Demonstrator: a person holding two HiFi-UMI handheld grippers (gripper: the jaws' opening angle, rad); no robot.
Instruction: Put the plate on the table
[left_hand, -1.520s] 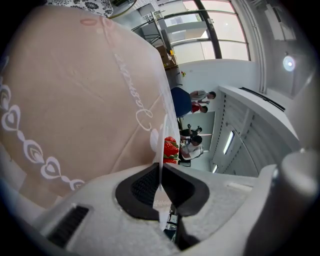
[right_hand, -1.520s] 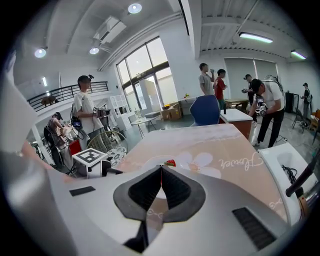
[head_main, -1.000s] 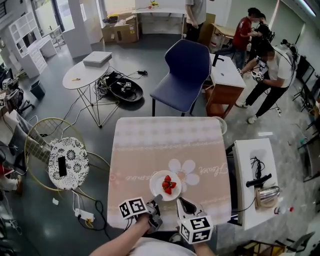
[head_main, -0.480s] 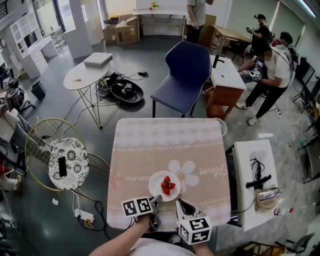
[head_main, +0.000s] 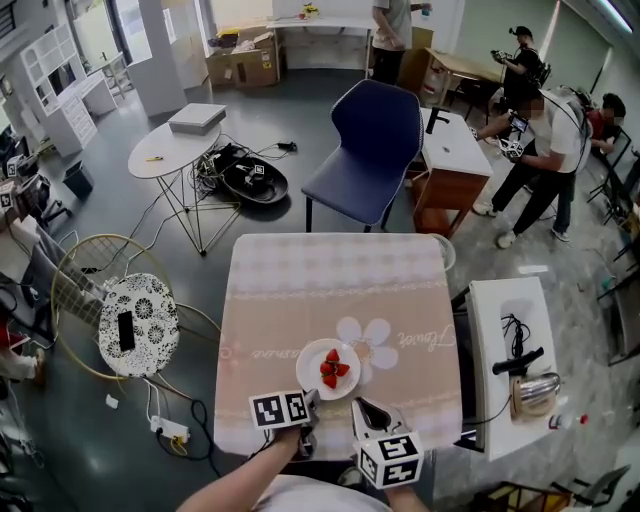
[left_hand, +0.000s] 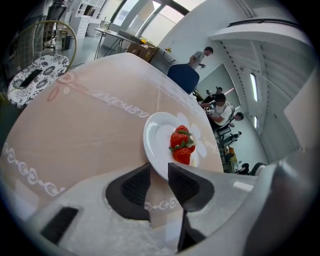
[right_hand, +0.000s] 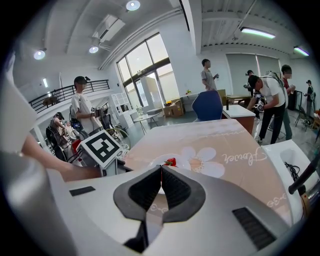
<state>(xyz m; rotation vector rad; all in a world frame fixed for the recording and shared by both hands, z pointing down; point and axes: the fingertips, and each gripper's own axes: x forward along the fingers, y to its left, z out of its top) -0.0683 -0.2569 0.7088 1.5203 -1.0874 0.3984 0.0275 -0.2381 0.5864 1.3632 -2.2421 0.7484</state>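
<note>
1 plate (left_hand: 157, 140), rim between opening left gripper (left_hand: 159, 174)

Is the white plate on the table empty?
No, several red strawberries lie on the plate.

Grey floor (head_main: 300, 95) all round. A blue chair (head_main: 368, 150), a round white side table (head_main: 172, 150) by tangled cables (head_main: 215, 168), a patterned wire-framed seat (head_main: 138, 325) and a white bench (head_main: 508, 330) stand on it. Tall windows (right_hand: 145, 62) and ceiling spots (right_hand: 132, 5) give the light; cardboard boxes (head_main: 240, 60) sit along the far wall.
</note>
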